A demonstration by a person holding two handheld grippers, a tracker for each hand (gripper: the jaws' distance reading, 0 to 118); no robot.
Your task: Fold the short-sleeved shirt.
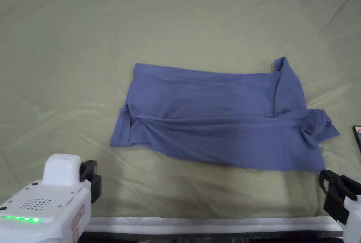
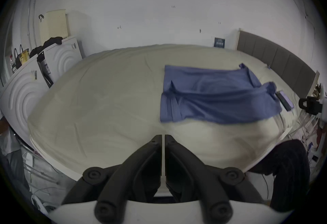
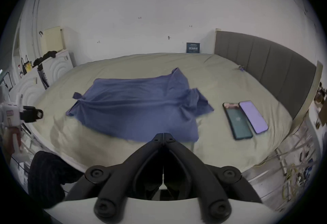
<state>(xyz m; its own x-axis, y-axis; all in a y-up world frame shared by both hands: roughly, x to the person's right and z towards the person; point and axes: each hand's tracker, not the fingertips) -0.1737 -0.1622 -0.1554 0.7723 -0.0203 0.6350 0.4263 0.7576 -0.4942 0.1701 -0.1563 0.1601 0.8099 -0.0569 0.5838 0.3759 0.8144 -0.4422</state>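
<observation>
Shirt [image 1: 225,120]: we log one blue short-sleeved shirt lying across the middle of the bed, its long side running left to right; we judge this lay puts both ends within reach of one gripper each.
Fold state: the near long side looks turned over the body, with a sleeve [image 1: 319,125] bunched and poking out at the right end; we judge the fold partly done and untidy there.
Bed sheet [image 1: 70,60]: pale green, lightly creased, serving as the work surface; its near edge sits just before us.
Left gripper [image 2: 163,136]: jaws drawn together with nothing between them, held off the cloth near the bed's near-left edge; we take this as a rest position between grasps.
Right gripper [image 3: 163,135]: jaws likewise together and empty, its tips over the sheet just short of the shirt's near hem; no cloth is pinched.
Phones [image 3: 245,119]: two lie side by side on the sheet to the right of the shirt, apart from it; we would keep cloth from being dragged across them.
Next need, as we judge: open the jaws, tidy the stray sleeve, then fold end to end.
</observation>
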